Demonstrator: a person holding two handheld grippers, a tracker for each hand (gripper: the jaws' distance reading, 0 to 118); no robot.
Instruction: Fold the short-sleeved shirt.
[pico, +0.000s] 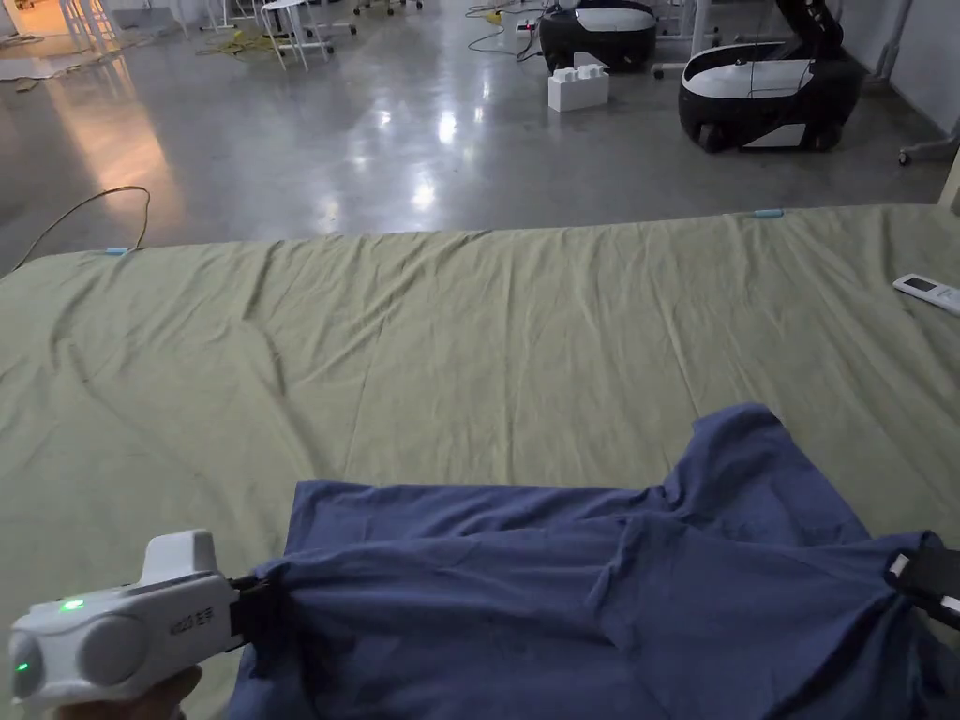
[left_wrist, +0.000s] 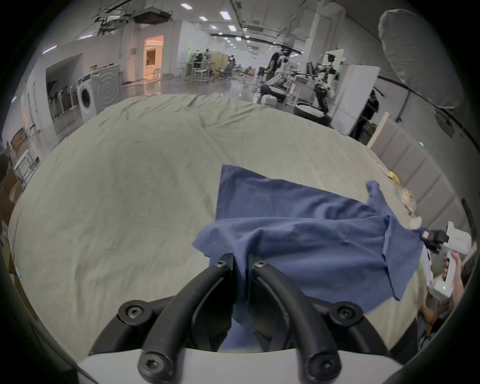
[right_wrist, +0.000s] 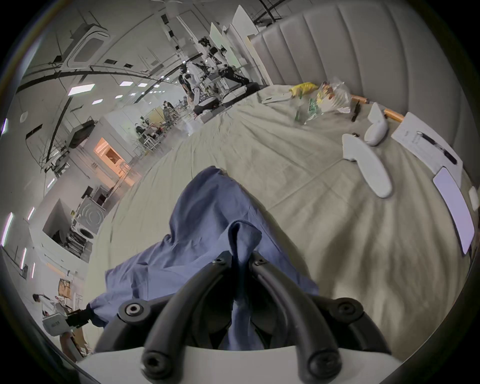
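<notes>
A blue short-sleeved shirt (pico: 581, 581) lies rumpled at the near edge of a bed covered in a green sheet (pico: 450, 356). My left gripper (pico: 255, 605) is shut on the shirt's left edge; in the left gripper view the blue cloth (left_wrist: 298, 233) is pinched between its two black jaws (left_wrist: 241, 262). My right gripper (pico: 914, 577) is shut on the shirt's right end, with a bunched fold of the shirt (right_wrist: 207, 228) rising between its jaws (right_wrist: 240, 257). The fabric hangs taut between the two grippers. One sleeve (pico: 741, 441) points away across the sheet.
A white remote (pico: 928, 292) lies on the sheet at the far right. In the right gripper view, white devices (right_wrist: 366, 163), papers (right_wrist: 426, 148), a phone (right_wrist: 454, 207) and snack bags (right_wrist: 324, 98) sit near the padded headboard (right_wrist: 350, 46). Wheeled machines (pico: 769, 89) stand on the floor beyond the bed.
</notes>
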